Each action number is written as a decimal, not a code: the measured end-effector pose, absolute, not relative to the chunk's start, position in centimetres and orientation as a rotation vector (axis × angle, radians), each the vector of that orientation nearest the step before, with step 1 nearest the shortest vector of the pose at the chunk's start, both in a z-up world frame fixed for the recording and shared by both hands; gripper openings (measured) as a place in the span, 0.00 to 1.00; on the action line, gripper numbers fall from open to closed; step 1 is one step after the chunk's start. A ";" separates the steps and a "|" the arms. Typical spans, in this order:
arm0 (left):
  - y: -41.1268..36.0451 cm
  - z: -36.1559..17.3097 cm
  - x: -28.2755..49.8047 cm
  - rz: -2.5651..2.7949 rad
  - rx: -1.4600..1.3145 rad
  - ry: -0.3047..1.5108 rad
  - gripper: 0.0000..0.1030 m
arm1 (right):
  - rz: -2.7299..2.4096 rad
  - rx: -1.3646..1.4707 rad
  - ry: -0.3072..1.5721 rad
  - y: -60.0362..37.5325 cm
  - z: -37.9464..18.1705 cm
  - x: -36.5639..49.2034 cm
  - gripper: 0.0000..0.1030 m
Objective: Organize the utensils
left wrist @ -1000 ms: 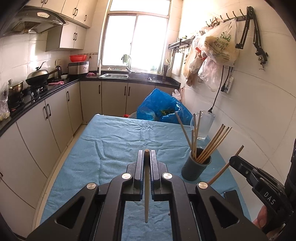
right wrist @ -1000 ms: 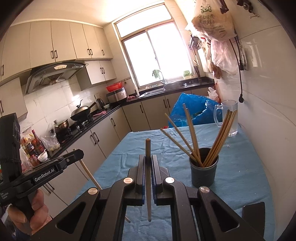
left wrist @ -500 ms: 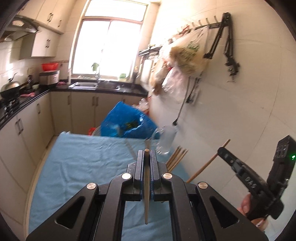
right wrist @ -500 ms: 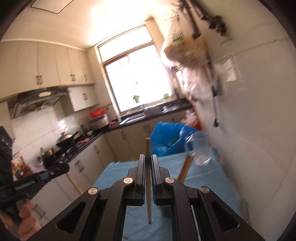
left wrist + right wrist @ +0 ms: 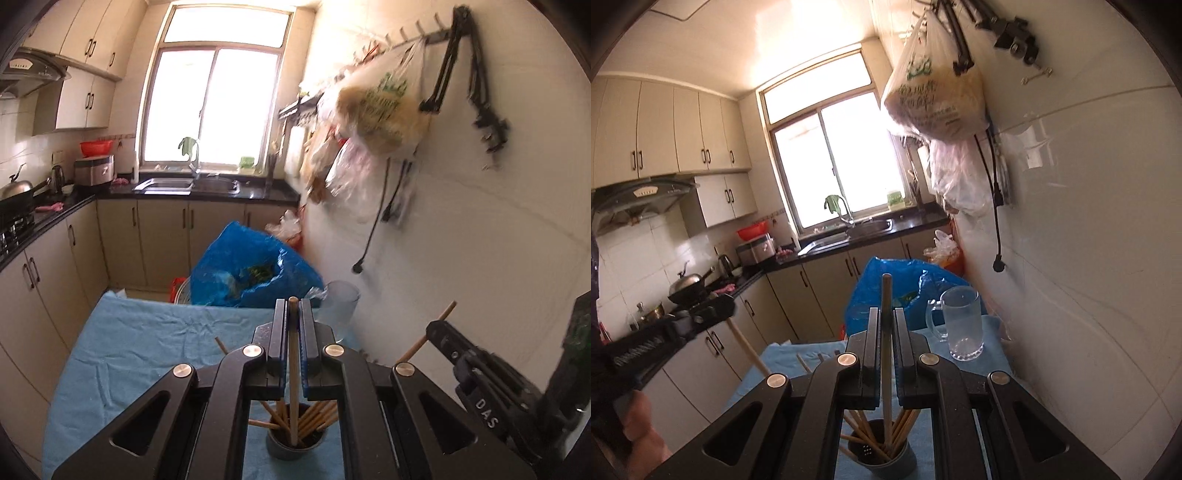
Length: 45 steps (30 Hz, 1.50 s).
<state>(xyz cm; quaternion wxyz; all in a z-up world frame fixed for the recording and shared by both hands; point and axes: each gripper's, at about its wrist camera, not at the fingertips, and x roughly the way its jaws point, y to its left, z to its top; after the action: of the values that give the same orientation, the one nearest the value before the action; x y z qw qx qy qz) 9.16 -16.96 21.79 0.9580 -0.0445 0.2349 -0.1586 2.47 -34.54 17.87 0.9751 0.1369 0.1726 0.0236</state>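
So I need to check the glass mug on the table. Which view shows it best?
The right wrist view: the glass mug stands whole, handle and base visible, on the blue cloth. In the left wrist view, blur and the left gripper partly hide it.

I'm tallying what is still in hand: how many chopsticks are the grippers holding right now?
2. One chopstick is clamped in the left gripper, its lower end in the holder cup. The other chopstick is clamped in the right gripper, over the same cup.
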 end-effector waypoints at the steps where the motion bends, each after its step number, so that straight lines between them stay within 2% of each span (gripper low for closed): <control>1: -17.2 21.1 9.8 -0.322 -0.086 0.495 0.05 | 0.051 0.277 0.361 -34.5 17.4 2.9 0.06; 8: -17.2 17.4 12.1 -0.295 -0.087 0.582 0.05 | 0.070 0.264 0.485 -33.9 13.4 5.5 0.07; 10: -17.0 17.5 12.0 -0.288 -0.088 0.584 0.07 | 0.083 0.269 0.492 -34.1 13.4 5.4 0.18; 12: -16.6 18.0 11.5 -0.290 -0.093 0.581 0.20 | 0.089 0.280 0.463 -34.5 14.2 4.6 0.53; 13: -16.4 18.4 11.1 -0.288 -0.102 0.573 0.34 | 0.085 0.286 0.435 -34.7 14.8 3.9 0.55; 14: -16.0 19.0 10.4 -0.285 -0.110 0.556 0.42 | 0.082 0.283 0.411 -34.8 15.5 3.1 0.55; 16: -15.1 20.3 8.8 -0.269 -0.111 0.511 0.47 | 0.066 0.274 0.369 -35.0 16.9 1.5 0.55; 17: -14.5 20.9 7.8 -0.260 -0.108 0.487 0.53 | 0.055 0.270 0.342 -35.1 17.6 0.3 0.57; 18: -13.8 21.5 6.8 -0.256 -0.111 0.463 0.58 | 0.044 0.261 0.313 -35.2 18.3 -1.0 0.66; 20: -12.0 22.6 4.1 -0.236 -0.120 0.396 0.84 | 0.012 0.239 0.261 -35.2 19.2 -3.5 0.82; 22: -10.4 23.2 1.8 -0.201 -0.119 0.334 0.93 | -0.030 0.214 0.197 -35.0 19.9 -6.5 0.90; 26: -7.4 22.8 -3.4 -0.111 -0.060 0.263 0.99 | -0.089 0.193 0.157 -34.3 19.7 -11.2 1.00; 35: -3.3 15.4 -10.3 -0.038 0.053 0.381 1.00 | -0.206 0.103 0.271 -29.9 14.6 -18.0 1.00; 41: -1.3 11.2 -11.6 -0.096 -0.017 0.520 1.00 | -0.287 0.077 0.362 -27.7 11.5 -19.1 1.00; 45: -1.3 9.9 -12.5 -0.108 0.000 0.549 1.00 | -0.269 0.049 0.395 -26.9 10.8 -19.1 1.00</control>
<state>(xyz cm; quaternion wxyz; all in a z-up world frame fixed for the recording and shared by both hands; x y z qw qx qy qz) -12.52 -1.29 9.89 0.9612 -0.0002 0.2707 -0.0533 -19.14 -26.92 10.81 0.9713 0.0245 0.1955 -0.1331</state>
